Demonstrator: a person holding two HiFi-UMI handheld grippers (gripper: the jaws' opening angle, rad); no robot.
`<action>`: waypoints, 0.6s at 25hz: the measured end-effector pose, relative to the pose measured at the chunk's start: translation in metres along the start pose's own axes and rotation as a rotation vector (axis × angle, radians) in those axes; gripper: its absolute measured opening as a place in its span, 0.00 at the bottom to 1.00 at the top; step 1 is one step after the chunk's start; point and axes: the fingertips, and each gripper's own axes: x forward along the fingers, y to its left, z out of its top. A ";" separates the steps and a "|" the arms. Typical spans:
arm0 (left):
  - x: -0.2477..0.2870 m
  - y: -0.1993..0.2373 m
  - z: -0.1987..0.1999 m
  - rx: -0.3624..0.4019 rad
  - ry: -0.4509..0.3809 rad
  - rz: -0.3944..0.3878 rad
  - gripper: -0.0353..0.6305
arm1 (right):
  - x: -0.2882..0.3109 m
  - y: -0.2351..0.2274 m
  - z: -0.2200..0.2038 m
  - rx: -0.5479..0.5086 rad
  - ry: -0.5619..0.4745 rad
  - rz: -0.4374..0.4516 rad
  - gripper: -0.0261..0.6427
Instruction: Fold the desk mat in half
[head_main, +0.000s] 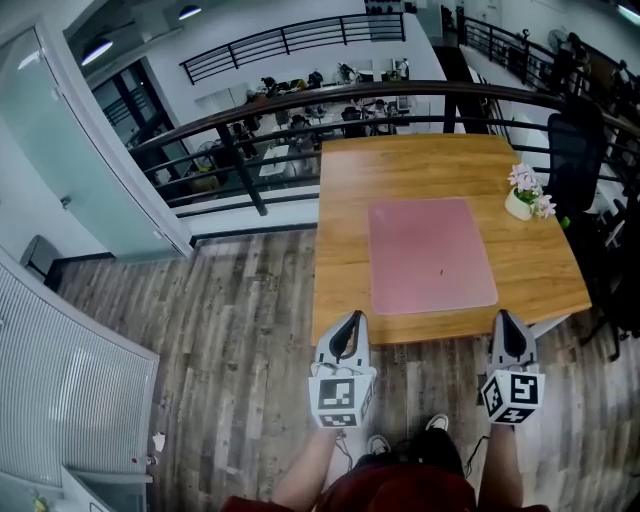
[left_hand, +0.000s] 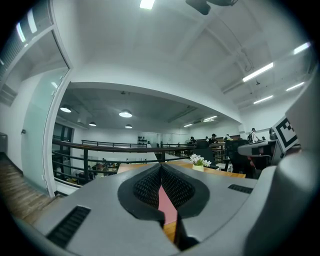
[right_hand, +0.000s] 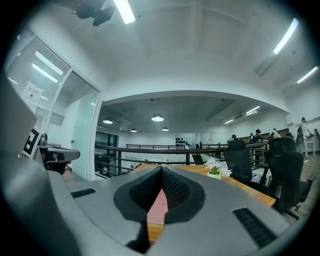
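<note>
With the desk mat (head_main: 432, 255) laid flat on the tabletop (head_main: 420, 165), and the left gripper (head_main: 351, 319) and right gripper (head_main: 505, 318) held short of it, fingers (left_hand: 149, 188) pressed together on nothing, its thin near edge could be shoved, not pinched, unless they are opened first.

Mat (head_main: 430, 255): flat on the worktop (head_main: 345, 200), ahead of both grippers.
Left gripper (head_main: 351, 319): at the worktop's near edge, just left of the mat's near corner.
Right gripper (head_main: 506, 318): at the same edge, just right of the mat's other near corner.
Flowerpot (head_main: 524, 196): on the worktop, ahead of the right gripper, beyond the mat.
Railing (head_main: 300, 100): behind the worktop, far ahead of both grippers.
</note>
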 end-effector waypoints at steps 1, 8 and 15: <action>0.002 0.001 -0.002 0.000 0.003 -0.003 0.08 | 0.002 0.000 -0.002 -0.001 0.004 -0.003 0.05; 0.038 0.000 -0.002 0.005 -0.011 -0.003 0.08 | 0.035 -0.018 -0.010 0.011 0.013 -0.007 0.05; 0.099 -0.006 0.008 0.020 -0.023 0.030 0.08 | 0.091 -0.058 0.000 0.015 0.006 0.012 0.05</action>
